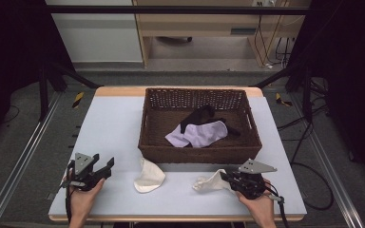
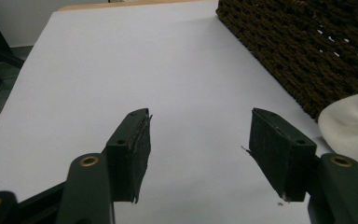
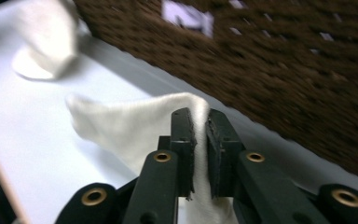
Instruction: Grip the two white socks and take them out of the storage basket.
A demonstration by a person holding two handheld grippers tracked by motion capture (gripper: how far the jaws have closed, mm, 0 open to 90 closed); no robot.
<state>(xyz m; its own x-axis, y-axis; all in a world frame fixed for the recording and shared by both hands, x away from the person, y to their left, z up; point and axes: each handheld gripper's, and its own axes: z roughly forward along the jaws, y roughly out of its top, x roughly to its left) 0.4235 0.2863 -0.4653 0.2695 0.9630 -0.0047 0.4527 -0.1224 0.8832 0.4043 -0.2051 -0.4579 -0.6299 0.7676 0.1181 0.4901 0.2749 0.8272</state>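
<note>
A cream sock (image 1: 208, 183) (image 3: 121, 127) lies on the pale table near the front edge. My right gripper (image 1: 225, 177) (image 3: 200, 117) is shut on one end of it, the cloth pinched between its pads. A second cream sock (image 1: 148, 176) (image 3: 46, 32) (image 2: 354, 126) rests folded just in front of the wicker basket (image 1: 195, 154). My left gripper (image 1: 108, 165) (image 2: 200, 122) stays low at the front left, open, with bare table between its jaws and the folded sock off to its right.
The brown basket (image 2: 317, 46) (image 3: 284, 84) stands mid-table and holds a lavender sock (image 1: 199, 134) and a black sock (image 1: 198, 115). The left half of the table (image 1: 109, 123) lies bare. Black frame rails run along both sides of the table.
</note>
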